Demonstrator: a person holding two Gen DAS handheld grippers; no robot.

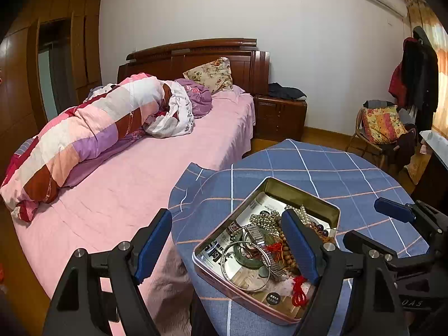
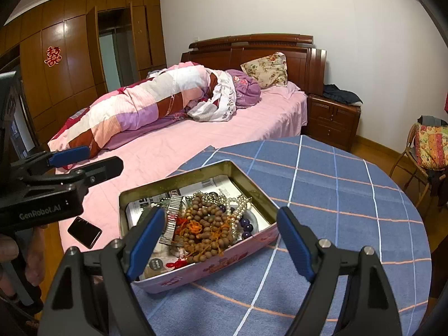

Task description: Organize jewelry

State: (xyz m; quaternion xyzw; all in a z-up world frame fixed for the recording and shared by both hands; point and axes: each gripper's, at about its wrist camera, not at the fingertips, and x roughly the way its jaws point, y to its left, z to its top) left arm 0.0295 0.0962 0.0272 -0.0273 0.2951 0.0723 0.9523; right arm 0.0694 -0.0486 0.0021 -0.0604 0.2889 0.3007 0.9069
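An open pink tin (image 1: 303, 194) (image 2: 179, 177) sits on a round table under a blue plaid cloth (image 1: 308, 165) (image 2: 336, 196). Tangled jewelry lies in it: a brown wooden bead strand (image 2: 207, 225), a metal watch band (image 1: 257, 235) (image 2: 174, 210), a silver bangle (image 1: 243, 275), a green bangle (image 1: 246, 254), pearl strands (image 1: 266, 218) (image 2: 240, 204), purple beads (image 2: 246, 224) and a red knotted cord (image 1: 299, 291). My left gripper (image 1: 226, 215) (image 2: 103, 156) hovers open at the tin's left side. My right gripper (image 2: 219, 214) (image 1: 373, 224) stands open over the tin's near edge. Neither holds anything.
A bed with a pink sheet (image 1: 126, 182) and a rolled quilt (image 2: 145, 106) lies left of the table. A dark phone (image 2: 84, 231) rests on the bed's near edge. A wooden nightstand (image 1: 280, 112) and a chair with a bag (image 1: 380, 124) stand behind. A hand (image 2: 8, 252) holds the left gripper.
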